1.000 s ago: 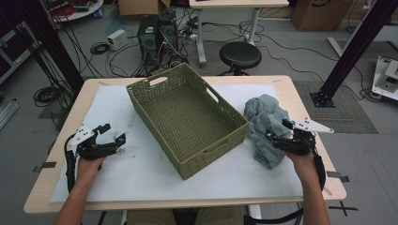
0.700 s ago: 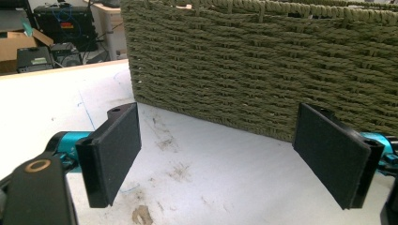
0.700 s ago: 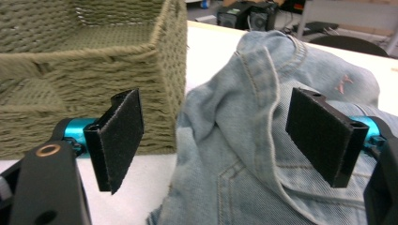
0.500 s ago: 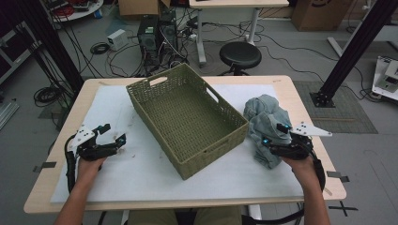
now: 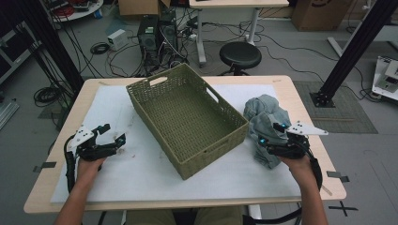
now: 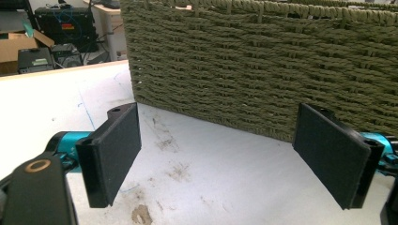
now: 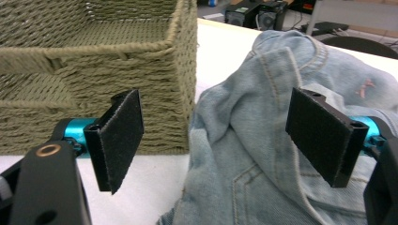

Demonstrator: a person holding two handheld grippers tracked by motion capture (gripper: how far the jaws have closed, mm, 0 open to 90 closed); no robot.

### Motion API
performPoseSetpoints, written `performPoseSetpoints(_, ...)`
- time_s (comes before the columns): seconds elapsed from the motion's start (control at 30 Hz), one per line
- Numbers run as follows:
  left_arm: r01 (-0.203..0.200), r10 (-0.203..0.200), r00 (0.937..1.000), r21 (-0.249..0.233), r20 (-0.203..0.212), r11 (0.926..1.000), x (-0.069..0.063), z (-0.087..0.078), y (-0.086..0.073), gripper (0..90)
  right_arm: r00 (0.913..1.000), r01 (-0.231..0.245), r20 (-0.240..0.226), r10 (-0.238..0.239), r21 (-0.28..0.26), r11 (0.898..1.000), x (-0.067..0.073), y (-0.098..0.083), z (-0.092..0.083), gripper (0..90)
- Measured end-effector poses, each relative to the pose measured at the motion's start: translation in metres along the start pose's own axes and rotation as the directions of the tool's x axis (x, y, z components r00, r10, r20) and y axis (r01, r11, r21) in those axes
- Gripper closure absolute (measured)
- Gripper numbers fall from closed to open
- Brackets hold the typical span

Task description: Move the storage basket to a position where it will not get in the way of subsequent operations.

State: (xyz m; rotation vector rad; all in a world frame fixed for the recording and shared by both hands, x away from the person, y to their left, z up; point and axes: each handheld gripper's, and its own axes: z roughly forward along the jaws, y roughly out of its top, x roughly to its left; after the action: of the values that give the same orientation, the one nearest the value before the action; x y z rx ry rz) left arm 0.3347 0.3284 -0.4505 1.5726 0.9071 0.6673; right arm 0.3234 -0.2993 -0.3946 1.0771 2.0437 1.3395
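An olive woven basket point(image 5: 187, 117) stands empty at mid-table, turned at an angle. A crumpled pair of light blue denim jeans point(image 5: 265, 117) lies to its right. My right gripper point(image 5: 271, 134) is open over the near part of the jeans point(image 7: 248, 140), jaws wide apart with denim between and below them, beside the basket's corner point(image 7: 183, 70). My left gripper point(image 5: 112, 133) is open on the white table cover at the left, nothing between its jaws, facing the basket's side wall point(image 6: 263, 70).
A white sheet point(image 5: 141, 164) covers the wooden table point(image 5: 47, 197). Beyond the far edge are a black stool point(image 5: 240, 55), computer towers point(image 5: 157, 35), cables and a second desk. A black frame post point(image 5: 356, 47) rises at the right.
My right gripper has drawn back toward the near edge and lowered over the jeans' near part. The left gripper has barely moved.
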Motion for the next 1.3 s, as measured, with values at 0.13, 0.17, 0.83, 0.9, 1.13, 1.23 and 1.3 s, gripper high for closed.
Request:
performPoseSetpoints(0.13,-0.001,0.001,1.0000,0.003,0.001,1.0000,0.000,0.000,0.000,15.7,0.9997,0.022,-0.010,-0.022,0.012,1.000,0.002,-0.001,0.004,20.4)
performPoseSetpoints(0.17,-0.002,0.002,1.0000,0.004,0.000,1.0000,0.000,0.000,0.000,15.7,0.9995,0.030,-0.013,-0.029,0.011,1.000,0.002,-0.001,0.004,20.4)
performPoseSetpoints(0.83,-0.020,0.020,0.9997,0.007,-0.013,0.9998,-0.004,-0.001,0.000,15.7,0.9752,0.150,-0.174,-0.137,0.062,0.987,0.028,0.019,0.048,20.5)
performPoseSetpoints(0.9,-0.022,0.022,0.9997,0.007,-0.014,0.9997,-0.004,-0.001,0.000,15.8,0.9738,0.158,-0.176,-0.144,0.070,0.985,0.028,0.019,0.052,20.5)
performPoseSetpoints(1.13,-0.022,0.022,0.9996,0.008,-0.015,0.9997,-0.004,-0.001,0.000,15.7,0.9681,0.157,-0.207,-0.141,0.063,0.986,0.031,0.023,0.061,20.7)
performPoseSetpoints(1.23,-0.017,0.017,0.9998,0.006,-0.013,0.9998,-0.003,-0.001,0.000,15.7,0.9673,0.159,-0.210,-0.142,0.063,0.985,0.031,0.024,0.062,20.8)
performPoseSetpoints(1.3,-0.017,0.017,0.9998,0.010,-0.011,0.9998,-0.003,0.000,0.000,15.7,0.9667,0.155,-0.216,-0.138,0.064,0.986,0.031,0.024,0.062,20.9)
